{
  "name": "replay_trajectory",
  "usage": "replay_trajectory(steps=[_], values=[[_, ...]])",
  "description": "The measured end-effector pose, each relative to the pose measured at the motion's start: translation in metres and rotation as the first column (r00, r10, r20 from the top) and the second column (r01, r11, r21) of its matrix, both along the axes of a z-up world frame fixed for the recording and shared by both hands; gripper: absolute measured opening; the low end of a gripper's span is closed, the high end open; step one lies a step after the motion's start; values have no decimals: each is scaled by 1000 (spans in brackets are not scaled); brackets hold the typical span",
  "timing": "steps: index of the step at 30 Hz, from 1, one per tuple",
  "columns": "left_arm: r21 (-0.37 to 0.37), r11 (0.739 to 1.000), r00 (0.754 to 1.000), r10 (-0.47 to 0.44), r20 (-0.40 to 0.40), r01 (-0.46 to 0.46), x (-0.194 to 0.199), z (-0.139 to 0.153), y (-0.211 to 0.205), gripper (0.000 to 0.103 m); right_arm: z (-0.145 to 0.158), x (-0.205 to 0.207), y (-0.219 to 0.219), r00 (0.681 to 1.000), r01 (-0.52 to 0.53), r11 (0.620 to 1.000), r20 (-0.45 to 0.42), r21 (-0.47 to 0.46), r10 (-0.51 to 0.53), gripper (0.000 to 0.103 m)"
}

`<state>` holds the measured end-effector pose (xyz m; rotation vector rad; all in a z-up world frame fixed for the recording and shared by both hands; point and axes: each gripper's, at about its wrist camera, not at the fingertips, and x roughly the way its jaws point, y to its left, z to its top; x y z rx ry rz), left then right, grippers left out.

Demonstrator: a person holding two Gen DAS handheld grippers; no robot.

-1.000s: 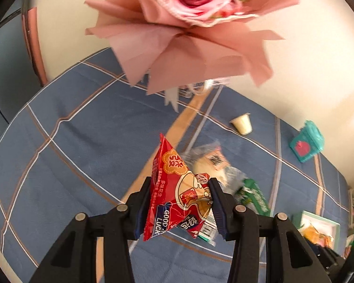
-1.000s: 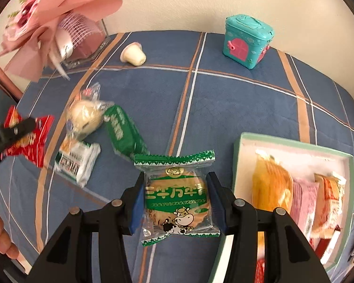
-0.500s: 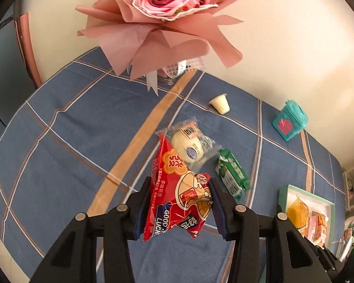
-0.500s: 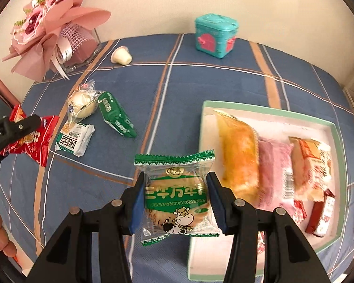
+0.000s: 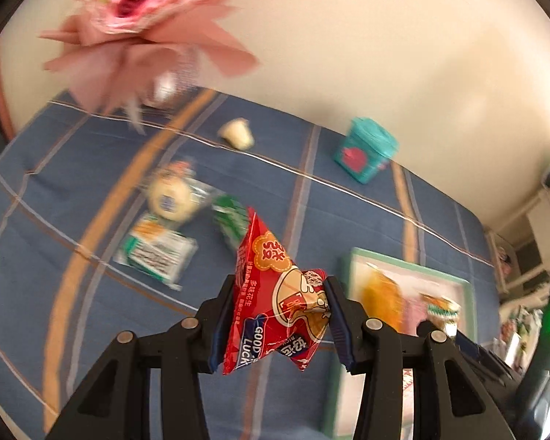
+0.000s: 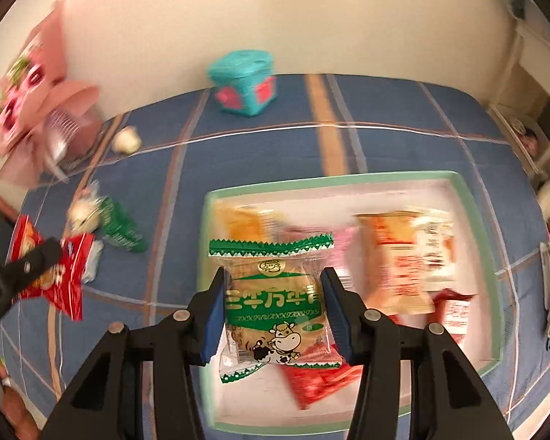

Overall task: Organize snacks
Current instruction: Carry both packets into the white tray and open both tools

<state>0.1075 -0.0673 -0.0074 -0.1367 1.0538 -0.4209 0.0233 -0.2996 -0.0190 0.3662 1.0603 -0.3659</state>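
My left gripper (image 5: 280, 311) is shut on a red snack packet (image 5: 278, 304), held in the air above the blue checked cloth, left of the tray (image 5: 352, 256). My right gripper (image 6: 275, 304) is shut on a green-and-clear biscuit packet (image 6: 273, 300), hanging over the left part of the green-rimmed white tray (image 6: 469, 198). Several snack packets lie inside that tray, an orange one (image 6: 396, 256) among them. In the right wrist view the left gripper and its red packet (image 6: 68, 278) show at the left edge.
On the cloth lie a round bun packet (image 5: 170, 196), a white-green packet (image 5: 156, 253) and a green packet (image 5: 231, 218). Farther back stand a small cream cup (image 5: 238, 134), a teal toy box (image 5: 366, 150) and a pink bouquet (image 5: 139, 11). A hand (image 6: 16, 410) shows bottom left.
Both grippers have swung to the right with their packets. The right one now hangs over the tray instead of the cloth; the left one has left the bouquet side and the tray has come close.
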Motion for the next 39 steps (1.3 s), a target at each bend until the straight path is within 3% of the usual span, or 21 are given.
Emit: replay_trajectory(steps=[14, 27, 33, 39], values=[[-34, 982, 982, -189, -21, 188, -31, 5, -107, 49, -11, -57, -114, 965, 263, 965, -7, -11, -263, 51], [-21, 958, 958, -286, 13, 286, -37, -10, -168, 49, -41, -53, -141, 972, 235, 972, -3, -26, -235, 51], [-82, 957, 959, -282, -31, 279, -29, -25, -173, 49, -44, -46, -138, 978, 211, 977, 13, -40, -210, 51], [-81, 959, 957, -277, -86, 270, -25, -40, -175, 49, -49, -41, -138, 979, 204, 977, -11, -58, -205, 51]])
